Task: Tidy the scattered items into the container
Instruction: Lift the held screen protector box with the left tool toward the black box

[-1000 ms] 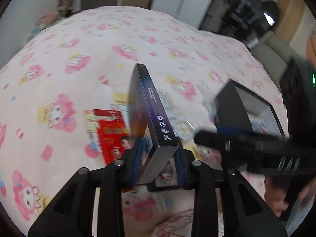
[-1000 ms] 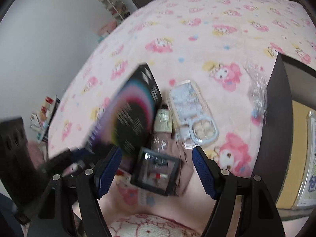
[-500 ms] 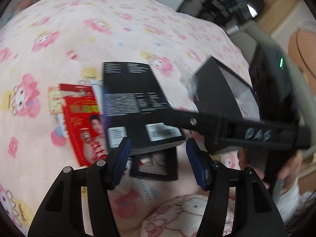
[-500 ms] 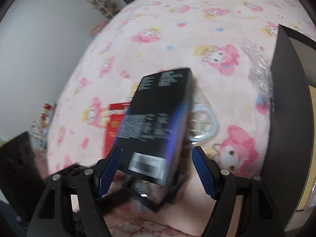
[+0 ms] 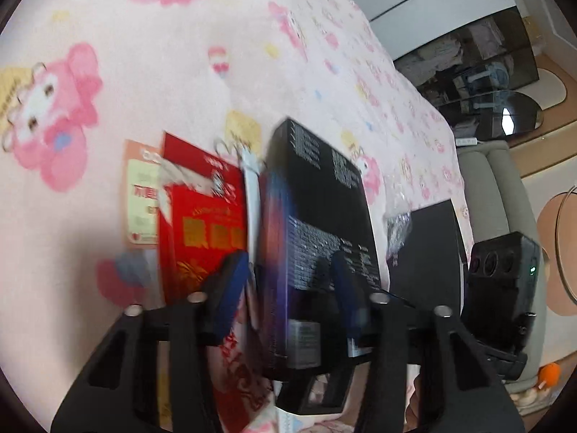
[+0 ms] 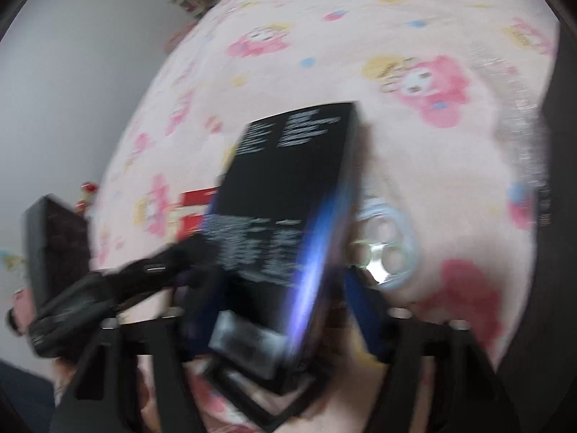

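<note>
A black box with small white print (image 5: 324, 216) (image 6: 288, 180) hangs tilted over the pink cartoon bedspread (image 5: 144, 72), blurred by motion. It sits deep between the jaws of my left gripper (image 5: 288, 288), which are closing. A thin gap shows beside the left pad (image 5: 234, 281). The jaws of my right gripper (image 6: 277, 314) are closing around the same box, and its right pad (image 6: 360, 306) stands clear of the box edge. The left gripper's finger (image 6: 169, 267) reaches the box from the left. The dark open container (image 5: 429, 252) (image 6: 562, 216) stands to the right.
Red packets (image 5: 205, 223) (image 6: 194, 202) lie left of the box. A clear phone case (image 6: 393, 252) lies to its right and a small black frame (image 6: 274, 411) beneath it. Crumpled plastic wrap (image 5: 396, 223) (image 6: 519, 137) rests against the container. A grey sofa (image 5: 497, 187) lies beyond the bed.
The left gripper held the box upright on its edge, then let it lie flat. Both grippers have sunk toward the bed, and the box now sits tilted between both pairs of narrowing jaws.
</note>
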Available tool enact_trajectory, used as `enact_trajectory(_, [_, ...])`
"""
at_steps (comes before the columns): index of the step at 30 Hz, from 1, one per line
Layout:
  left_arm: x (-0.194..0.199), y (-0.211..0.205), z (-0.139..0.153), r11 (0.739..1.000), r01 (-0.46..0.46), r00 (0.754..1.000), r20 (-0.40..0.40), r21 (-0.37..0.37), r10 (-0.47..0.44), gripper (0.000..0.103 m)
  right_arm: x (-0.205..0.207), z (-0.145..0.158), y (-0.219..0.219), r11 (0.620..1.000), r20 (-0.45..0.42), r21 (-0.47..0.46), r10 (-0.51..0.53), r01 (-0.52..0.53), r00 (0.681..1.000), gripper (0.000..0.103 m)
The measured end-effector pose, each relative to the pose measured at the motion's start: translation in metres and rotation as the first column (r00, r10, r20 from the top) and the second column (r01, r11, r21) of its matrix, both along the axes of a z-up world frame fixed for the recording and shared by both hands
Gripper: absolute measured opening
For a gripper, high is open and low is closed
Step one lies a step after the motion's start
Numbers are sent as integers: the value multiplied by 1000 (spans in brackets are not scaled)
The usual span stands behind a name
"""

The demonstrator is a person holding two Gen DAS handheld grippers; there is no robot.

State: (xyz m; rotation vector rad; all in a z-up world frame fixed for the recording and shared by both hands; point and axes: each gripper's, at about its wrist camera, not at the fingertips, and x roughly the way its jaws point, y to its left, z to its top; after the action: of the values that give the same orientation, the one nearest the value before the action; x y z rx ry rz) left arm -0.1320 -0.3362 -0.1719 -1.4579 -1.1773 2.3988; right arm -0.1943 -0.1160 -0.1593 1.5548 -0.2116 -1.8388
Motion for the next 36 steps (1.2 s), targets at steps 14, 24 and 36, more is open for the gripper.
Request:
enact_trajectory(14, [57,27,14,996,91,995,49,12,-91,44,59,14,41,990,-41,134,57,-51,998,50])
enact_trajectory(24, [58,53,20,985,133,988,92,-113,-123,42,44,-12,51,1000,102,-17,-13,15,995,62])
enact_trajectory(36, [41,64,23,970,148,988,79,-194,-135,35,51,-11,45,1000,37,-17,8,-8,999,63])
